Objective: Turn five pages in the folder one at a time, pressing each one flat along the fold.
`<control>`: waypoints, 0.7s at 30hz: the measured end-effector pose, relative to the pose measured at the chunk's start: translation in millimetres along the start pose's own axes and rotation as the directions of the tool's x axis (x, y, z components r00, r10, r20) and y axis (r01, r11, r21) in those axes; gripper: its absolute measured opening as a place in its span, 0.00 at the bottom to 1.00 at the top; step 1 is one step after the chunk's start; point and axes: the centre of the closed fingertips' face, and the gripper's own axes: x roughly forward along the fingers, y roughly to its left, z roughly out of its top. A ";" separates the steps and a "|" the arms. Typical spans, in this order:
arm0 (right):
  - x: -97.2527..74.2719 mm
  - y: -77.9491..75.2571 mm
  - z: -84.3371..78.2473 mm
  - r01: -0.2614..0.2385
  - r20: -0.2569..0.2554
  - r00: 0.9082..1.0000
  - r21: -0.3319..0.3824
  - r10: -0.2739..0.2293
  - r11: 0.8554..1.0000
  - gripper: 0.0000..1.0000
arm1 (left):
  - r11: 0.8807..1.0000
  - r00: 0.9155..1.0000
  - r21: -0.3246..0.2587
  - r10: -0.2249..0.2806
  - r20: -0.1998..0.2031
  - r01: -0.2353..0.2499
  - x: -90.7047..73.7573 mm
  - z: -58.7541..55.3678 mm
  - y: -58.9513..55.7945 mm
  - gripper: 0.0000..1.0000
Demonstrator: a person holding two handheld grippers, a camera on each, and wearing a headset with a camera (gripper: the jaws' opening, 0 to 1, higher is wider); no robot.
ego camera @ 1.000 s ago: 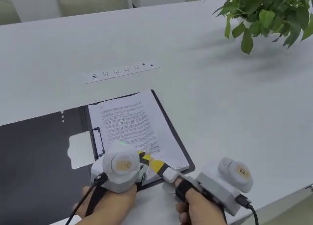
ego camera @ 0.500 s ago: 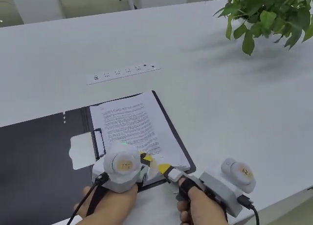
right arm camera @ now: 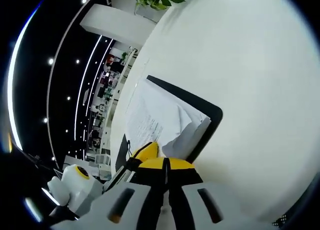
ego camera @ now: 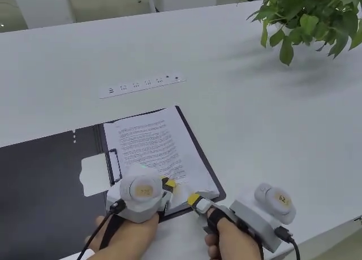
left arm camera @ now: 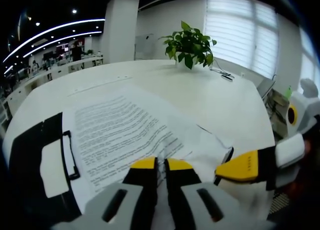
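Head view. The black folder [ego camera: 51,169] lies open at the table's [ego camera: 271,118] near edge, toward its left end. Its stack of printed pages [ego camera: 150,141] sits on the right half, held along the left margin by a clip [ego camera: 113,164]. A white label [ego camera: 93,174] lies on the dark left cover. Your left gripper [ego camera: 168,185] rests on the lower edge of the top page. Your right gripper [ego camera: 193,200] lies just off the folder's near right corner, on bare table. A flush power strip [ego camera: 141,83] lies beyond the folder, and a potted plant [ego camera: 308,17] stands at the far right corner.

Left gripper view. The two yellow-tipped jaws are drawn together with only a thin slit between them, and their tips lie over the bottom margin of the top page. Whether a sheet is caught in the slit cannot be told. The pages' near right corner curls up a little. The right gripper's yellow tip enters from the right, beside that corner.

Right gripper view. The jaws are pressed together with nothing visible between them. They point at the folder's near right corner, where the page edges fan slightly. The left gripper's yellow tip lies on the pages just left of yours.
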 end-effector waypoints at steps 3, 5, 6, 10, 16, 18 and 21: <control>-1.0 2.0 1.0 0.001 0.009 1.000 -0.056 0.000 0.998 0.00 | 1.000 1.000 0.003 -0.004 -0.001 0.004 -1.0 -0.1 -0.6 0.06; -2.0 4.0 2.0 0.001 0.019 1.000 -0.106 0.001 0.994 0.00 | 1.000 1.000 -0.001 -0.011 -0.006 0.011 -2.5 -0.7 -0.9 0.08; -2.3 4.6 1.7 0.001 0.018 1.000 -0.115 0.001 0.993 0.00 | 1.000 1.000 -0.013 -0.020 -0.011 0.020 -4.9 -0.3 -1.3 0.10; -4.9 16.3 3.1 -0.010 0.033 0.999 -0.228 0.018 0.974 0.00 | 0.999 1.000 -0.052 -0.003 -0.031 0.001 -16.5 0.2 6.3 0.21; -9.0 36.7 6.8 -0.031 0.052 0.997 -0.353 0.053 0.935 0.00 | 0.998 0.999 -0.055 0.032 0.005 -0.032 -42.1 12.3 27.0 0.24; -10.0 42.7 5.7 -0.044 0.051 0.996 -0.361 0.067 0.932 0.00 | 0.997 0.998 -0.061 0.058 0.029 -0.056 -52.9 17.1 37.8 0.25; -12.5 52.7 4.2 -0.064 0.051 0.994 -0.401 0.092 0.914 0.00 | 0.995 0.996 -0.075 0.075 0.038 -0.072 -68.3 18.1 49.2 0.25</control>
